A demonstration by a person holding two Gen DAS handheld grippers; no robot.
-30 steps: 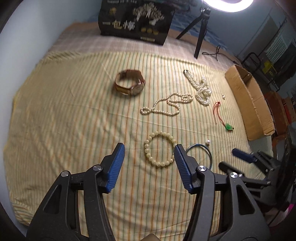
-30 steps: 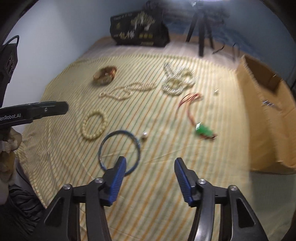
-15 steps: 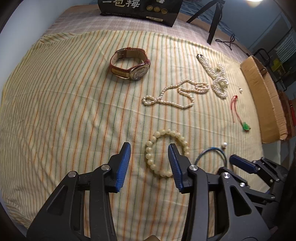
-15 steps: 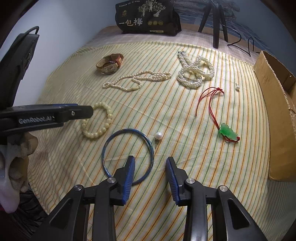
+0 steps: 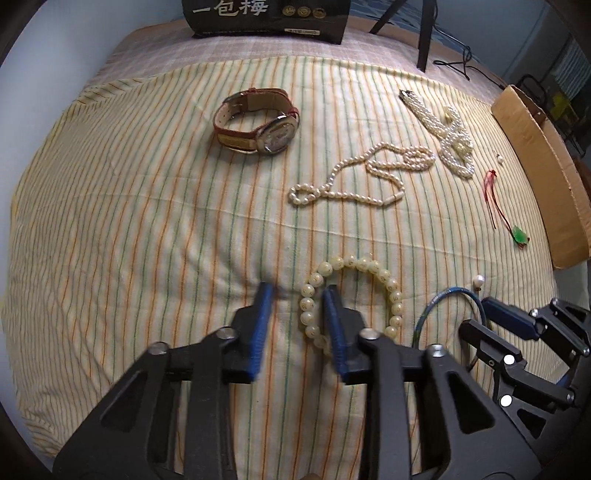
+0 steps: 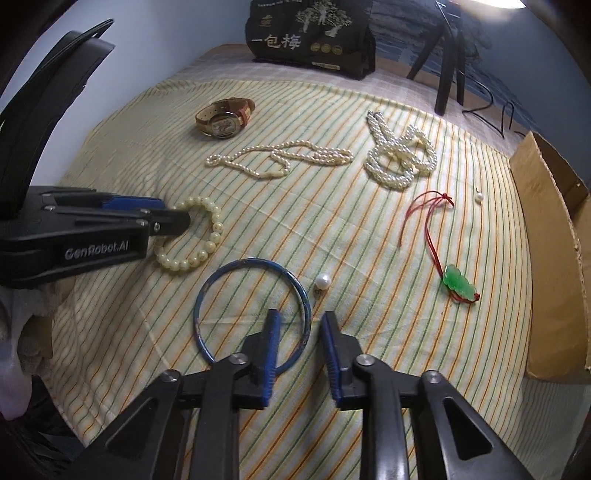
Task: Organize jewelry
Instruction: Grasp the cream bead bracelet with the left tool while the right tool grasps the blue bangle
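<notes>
A cream bead bracelet (image 5: 384,275) lies on the striped cloth (image 5: 147,221). My left gripper (image 5: 297,297) points down over the bracelet's left side. Those beads sit between the closing jaws, and the pads do not press them. A thin blue bangle (image 6: 221,273) lies just to the bracelet's right. My right gripper (image 6: 300,319) straddles the bangle's right rim. Its jaws are closing too, with a gap on both sides of the rim. The right wrist view shows the left gripper (image 6: 173,219) at the bracelet (image 6: 216,229).
A brown-strapped watch (image 5: 258,123), a pearl necklace (image 5: 354,173) and a bunched pearl strand (image 5: 454,136) lie farther back. A loose pearl (image 6: 324,280) and a green pendant on red cord (image 6: 458,284) lie right. A cardboard box (image 6: 550,258) borders the right edge, a black bag (image 6: 310,33) the back.
Both grippers have sunk toward the cloth and their jaws have narrowed. The left now brackets the bracelet's left side, and the right brackets the bangle's right rim.
</notes>
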